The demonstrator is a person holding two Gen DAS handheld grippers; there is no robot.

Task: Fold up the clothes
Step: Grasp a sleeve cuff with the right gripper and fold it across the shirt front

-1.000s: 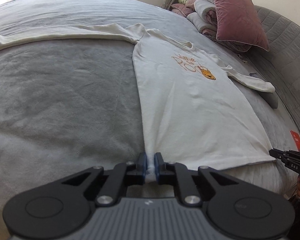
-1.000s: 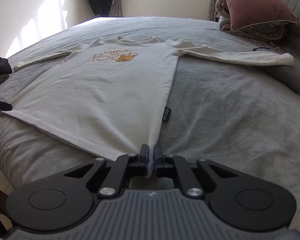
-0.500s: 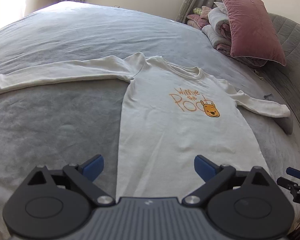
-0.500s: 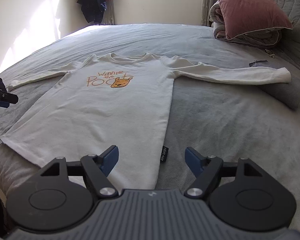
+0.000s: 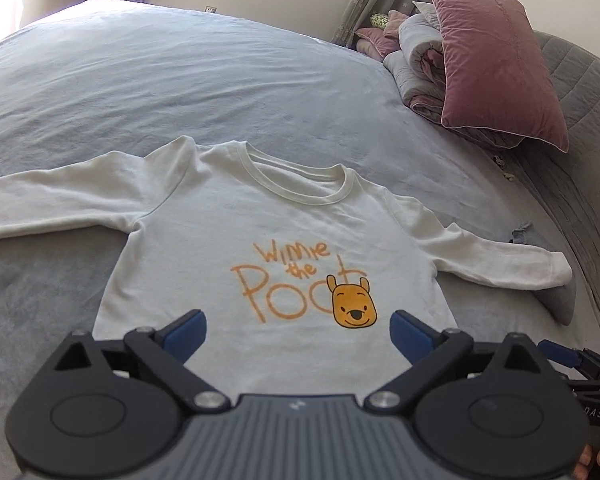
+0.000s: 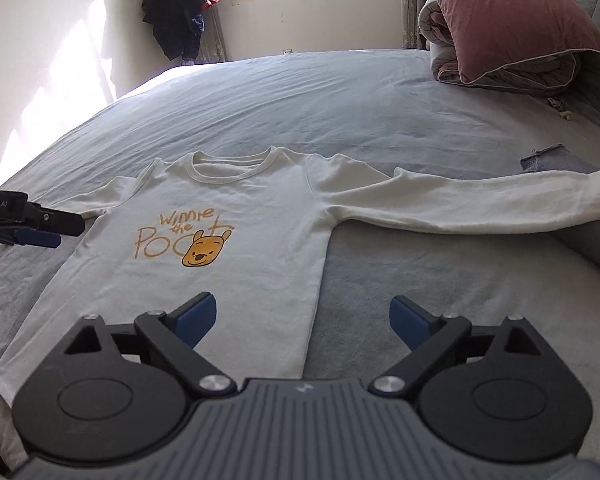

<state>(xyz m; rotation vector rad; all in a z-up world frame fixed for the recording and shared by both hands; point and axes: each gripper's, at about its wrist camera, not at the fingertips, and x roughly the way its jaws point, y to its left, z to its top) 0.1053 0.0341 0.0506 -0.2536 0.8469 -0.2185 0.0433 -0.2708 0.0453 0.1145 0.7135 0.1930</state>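
Cream cotton fills both my views: the long-sleeved shirt [image 5: 236,256] lies flat and face up on the grey bedspread [image 5: 180,80], collar toward twelve o'clock, orange print mid-chest. My left gripper [image 5: 298,328] hangs over the lower chest with its blue pads spread wide, nothing between them; the shirt runs from my twelve down under the gripper body, so the hem is hidden there. The left sleeve runs off frame at nine o'clock. Swinging right, the right gripper [image 6: 303,322] is also wide apart, empty, with the shirt's right side seam passing just inside its left pad [image 6: 196,318] at eleven. The right sleeve [image 6: 480,204] stretches to two o'clock, its cuff draped over a grey folded item [image 6: 552,162]. A mauve pillow [image 6: 508,16] sits on rolled bedding at one o'clock.
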